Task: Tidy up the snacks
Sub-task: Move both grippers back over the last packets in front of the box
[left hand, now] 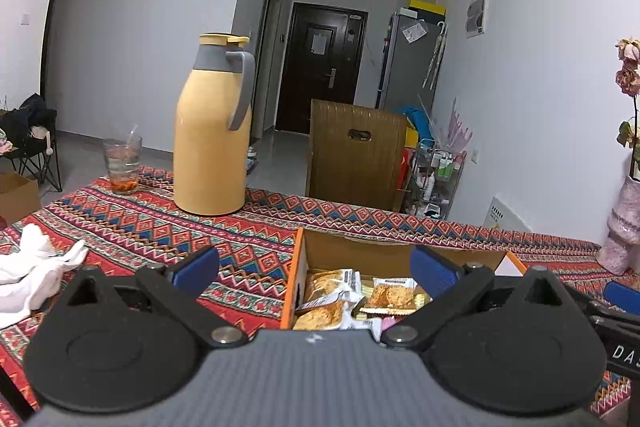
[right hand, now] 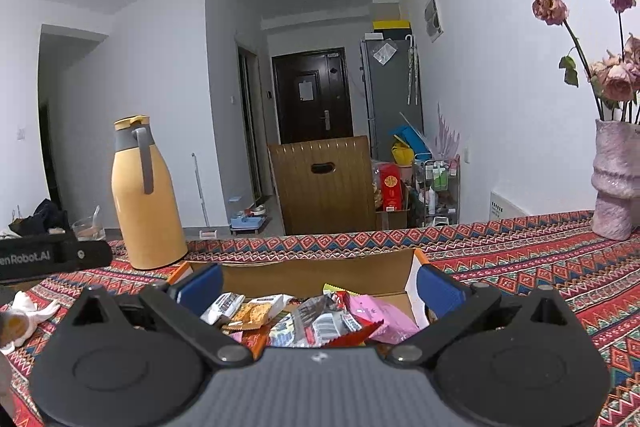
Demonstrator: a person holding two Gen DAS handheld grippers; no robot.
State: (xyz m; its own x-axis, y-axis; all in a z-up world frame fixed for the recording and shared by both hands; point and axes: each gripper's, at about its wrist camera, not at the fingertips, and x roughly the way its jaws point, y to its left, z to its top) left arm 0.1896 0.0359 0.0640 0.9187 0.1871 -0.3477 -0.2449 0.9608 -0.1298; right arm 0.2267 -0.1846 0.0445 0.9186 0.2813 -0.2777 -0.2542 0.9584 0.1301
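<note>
Snack box [right hand: 304,277] on patterned tablecloth [right hand: 520,259]; thermos [right hand: 144,195] behind.

Open-topped box [right hand: 304,273] reachable from above, snacks [right hand: 320,319] piled inside; flask [right hand: 146,195] blocking far left, vase [right hand: 614,183] far right.

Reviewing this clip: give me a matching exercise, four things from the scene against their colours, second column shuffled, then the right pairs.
Things:
1. thermos jug
2. vase
3. front door
4. snack box

Colours:
A. dark brown
B. pink
C. yellow with a grey handle
D. plain cardboard with orange edges

Pairs: 1-C, 2-B, 3-A, 4-D
</note>
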